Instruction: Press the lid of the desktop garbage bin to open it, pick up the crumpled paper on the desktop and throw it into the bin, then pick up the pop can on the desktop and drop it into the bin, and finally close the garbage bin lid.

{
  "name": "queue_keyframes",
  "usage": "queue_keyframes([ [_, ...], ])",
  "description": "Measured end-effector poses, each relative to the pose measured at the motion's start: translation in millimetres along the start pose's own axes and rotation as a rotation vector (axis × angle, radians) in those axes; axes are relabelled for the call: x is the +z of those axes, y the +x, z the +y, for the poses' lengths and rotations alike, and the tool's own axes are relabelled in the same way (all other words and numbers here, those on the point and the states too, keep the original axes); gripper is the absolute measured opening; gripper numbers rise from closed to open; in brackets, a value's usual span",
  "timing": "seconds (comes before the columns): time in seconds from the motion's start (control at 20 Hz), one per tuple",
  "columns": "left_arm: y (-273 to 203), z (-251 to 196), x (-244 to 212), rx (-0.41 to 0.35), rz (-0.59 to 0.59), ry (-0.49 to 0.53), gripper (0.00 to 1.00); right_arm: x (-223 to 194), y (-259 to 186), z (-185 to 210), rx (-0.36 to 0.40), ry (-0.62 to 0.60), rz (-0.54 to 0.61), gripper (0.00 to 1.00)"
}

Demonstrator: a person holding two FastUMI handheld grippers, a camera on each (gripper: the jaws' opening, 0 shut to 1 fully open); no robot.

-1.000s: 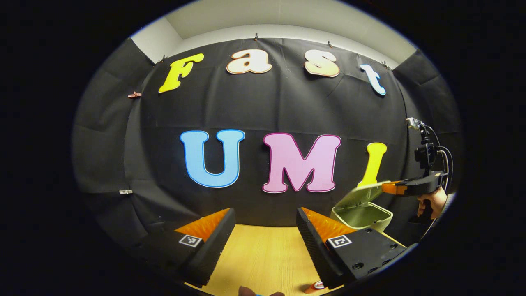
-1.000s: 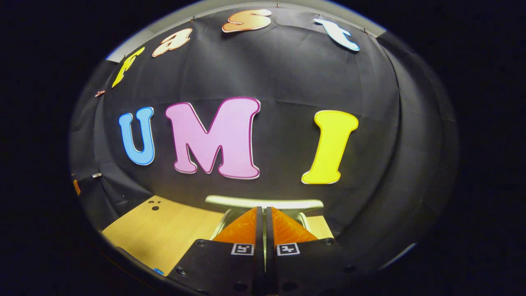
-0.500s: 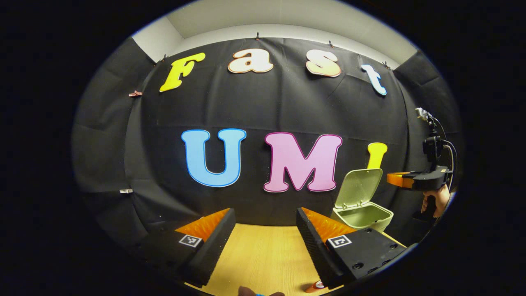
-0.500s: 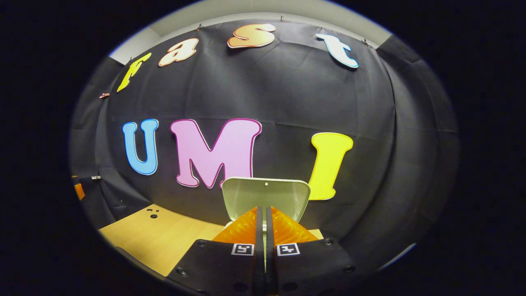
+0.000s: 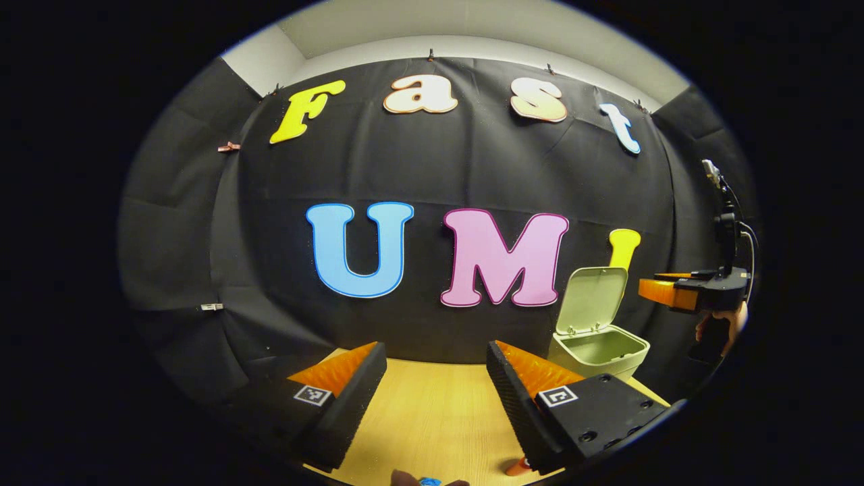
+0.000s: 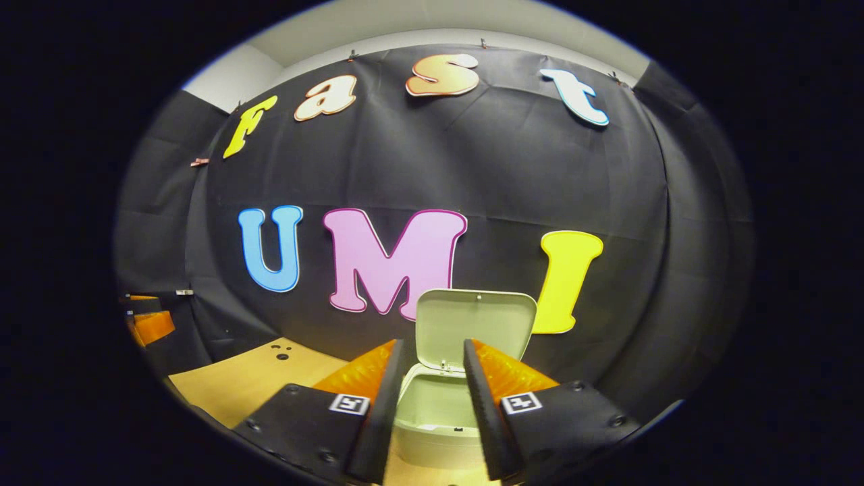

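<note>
We are taking the garbage bin [image 6: 435, 412] as our landmark: it is standing on the wooden desktop [image 5: 432, 412] with its lid [image 6: 474, 326] swung upright at the back, leaving the inside open and, as far as we can see, holding nothing. We are holding the right gripper [image 6: 430, 378] just in front of the bin and above its rim, with its jaws parted and nothing between them; the bin's opening is showing through the gap. In the left gripper view the bin [image 5: 597, 351] is sitting to the right of the left gripper [image 5: 435, 368], whose jaws are spread wide and empty over bare desktop. Right of the bin, the right gripper [image 5: 665, 291] is hovering, a hand [image 5: 722, 324] gripping its handle.
</note>
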State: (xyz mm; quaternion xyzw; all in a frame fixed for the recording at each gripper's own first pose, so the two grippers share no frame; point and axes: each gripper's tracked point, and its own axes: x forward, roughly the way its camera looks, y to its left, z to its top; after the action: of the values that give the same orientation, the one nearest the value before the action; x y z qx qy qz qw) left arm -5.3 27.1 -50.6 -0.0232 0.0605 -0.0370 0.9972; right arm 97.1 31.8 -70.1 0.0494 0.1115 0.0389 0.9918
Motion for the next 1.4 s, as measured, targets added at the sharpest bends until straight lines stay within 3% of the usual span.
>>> queue_keyframes([
  [0.05,0,1,-4,-0.005,0.010,0.002,0.95,0,-3,6,0.013,-0.006,-0.001,0.71],
  [0.15,-2,6,-18,-0.009,0.042,0.001,0.95,0,-13,14,0.024,-0.016,-0.002,0.76],
  [0.6,-20,28,-127,-0.038,0.298,-0.028,0.96,-9,-48,34,0.045,-0.080,0.009,0.76],
  [1.05,-36,16,-254,-0.088,0.565,-0.058,0.94,-11,-62,27,-0.001,-0.057,0.014,0.76],
  [1.4,-39,10,-333,-0.119,0.712,-0.012,0.87,-17,-73,19,-0.026,-0.058,0.037,0.76],
])
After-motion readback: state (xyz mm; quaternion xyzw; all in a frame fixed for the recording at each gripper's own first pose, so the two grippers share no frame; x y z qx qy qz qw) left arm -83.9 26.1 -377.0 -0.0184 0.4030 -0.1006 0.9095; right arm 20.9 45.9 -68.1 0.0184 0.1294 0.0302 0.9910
